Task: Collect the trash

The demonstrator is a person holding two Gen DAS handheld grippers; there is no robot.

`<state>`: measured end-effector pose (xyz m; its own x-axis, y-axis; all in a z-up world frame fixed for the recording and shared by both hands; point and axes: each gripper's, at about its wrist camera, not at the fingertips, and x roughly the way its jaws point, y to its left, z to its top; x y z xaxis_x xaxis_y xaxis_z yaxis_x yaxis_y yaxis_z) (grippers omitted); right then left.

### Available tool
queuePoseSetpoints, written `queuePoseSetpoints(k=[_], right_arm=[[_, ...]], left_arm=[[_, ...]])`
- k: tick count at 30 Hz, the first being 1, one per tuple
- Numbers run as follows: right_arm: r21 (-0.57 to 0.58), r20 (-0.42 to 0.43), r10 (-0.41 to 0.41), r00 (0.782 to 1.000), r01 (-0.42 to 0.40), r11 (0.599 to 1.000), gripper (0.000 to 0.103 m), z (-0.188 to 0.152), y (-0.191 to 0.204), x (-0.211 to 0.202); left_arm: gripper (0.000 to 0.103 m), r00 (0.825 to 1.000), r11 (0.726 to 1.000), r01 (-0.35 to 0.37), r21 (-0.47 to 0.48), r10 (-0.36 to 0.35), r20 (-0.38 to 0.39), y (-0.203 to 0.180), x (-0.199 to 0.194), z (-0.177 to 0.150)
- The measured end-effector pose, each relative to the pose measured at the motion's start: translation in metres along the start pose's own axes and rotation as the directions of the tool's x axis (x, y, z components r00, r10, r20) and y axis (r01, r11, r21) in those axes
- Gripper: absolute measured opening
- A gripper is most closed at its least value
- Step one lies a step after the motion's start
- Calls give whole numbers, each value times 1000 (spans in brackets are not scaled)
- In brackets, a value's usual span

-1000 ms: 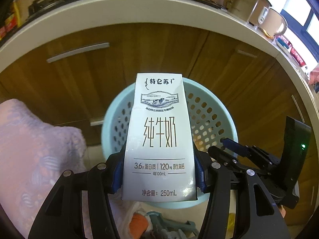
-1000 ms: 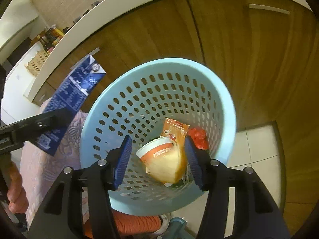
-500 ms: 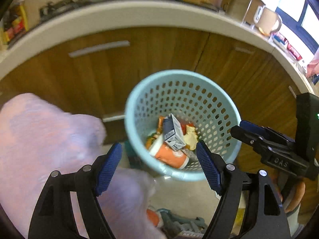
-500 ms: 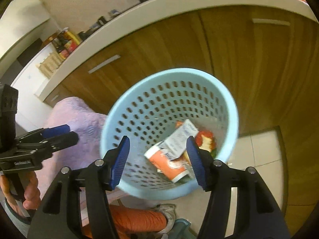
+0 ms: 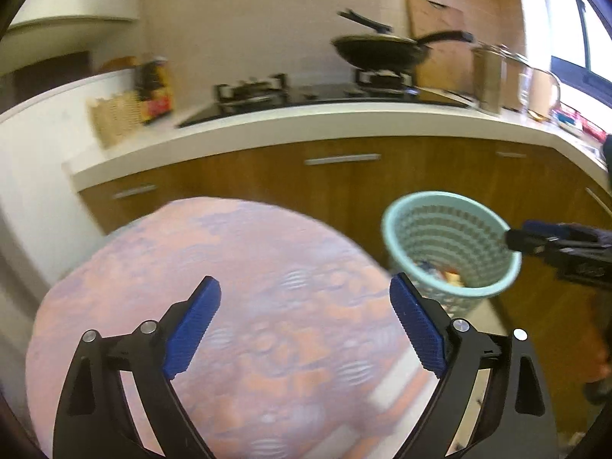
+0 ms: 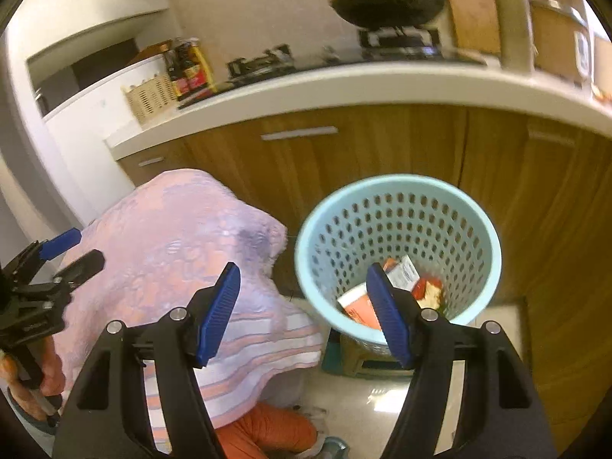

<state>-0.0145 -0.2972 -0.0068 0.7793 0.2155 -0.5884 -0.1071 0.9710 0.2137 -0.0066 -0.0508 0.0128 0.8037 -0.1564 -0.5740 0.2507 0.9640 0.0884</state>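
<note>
Now the milk carton (image 6: 402, 272) is seen lying inside the pale blue basket (image 6: 397, 191), tilted, its long axis slanting up toward the far right wall, beside an orange-and-white cup (image 6: 357, 306). Nothing is held between the jaws of the left gripper (image 5: 304, 325), just spread wide over the pink cloth (image 5: 237, 267); the right gripper (image 6: 306, 310), likewise just widened, is empty.

No text can be read. The carton (image 6: 403, 272) in the basket (image 6: 397, 187) and the bottles (image 6: 191, 69) on the counter (image 6: 344, 80) carry print, but it is too blurred.
</note>
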Motion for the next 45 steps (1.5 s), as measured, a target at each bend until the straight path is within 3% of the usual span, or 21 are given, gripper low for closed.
queuePoseSetpoints(k=[4, 9, 12, 18, 21, 26, 29, 45], right_arm=[[-68, 77, -52, 996, 58, 996, 73, -5, 34, -13], [-117, 148, -96, 984, 114, 987, 75, -12, 63, -20], [-96, 176, -113, 978, 131, 987, 82, -12, 65, -22], [-30, 190, -125, 974, 133, 991, 83, -8, 61, -20], [-38, 202, -148, 968, 158, 987, 83, -9, 65, -18], [-83, 239, -202, 950, 227, 970, 83, -11, 77, -18], [-95, 244, -196, 950, 224, 970, 83, -13, 83, -17], [-114, 242, -204, 949, 236, 965, 83, -17, 89, -14]], left_arm=[[88, 997, 998, -63, -19, 64, 50, 19, -2, -21], [88, 996, 994, -34, -101, 42, 76, 32, 5, -35], [88, 993, 991, -52, -120, 64, 96, 36, 2, -36], [88, 967, 972, -160, -173, 189, 169, 50, -17, -40], [88, 957, 960, -175, -217, 217, 190, 59, -26, -40], [88, 953, 954, -184, -236, 232, 194, 64, -29, -41], [91, 946, 955, -206, -215, 250, 205, 56, -30, -40], [94, 950, 963, -193, -188, 232, 209, 51, -30, -42]])
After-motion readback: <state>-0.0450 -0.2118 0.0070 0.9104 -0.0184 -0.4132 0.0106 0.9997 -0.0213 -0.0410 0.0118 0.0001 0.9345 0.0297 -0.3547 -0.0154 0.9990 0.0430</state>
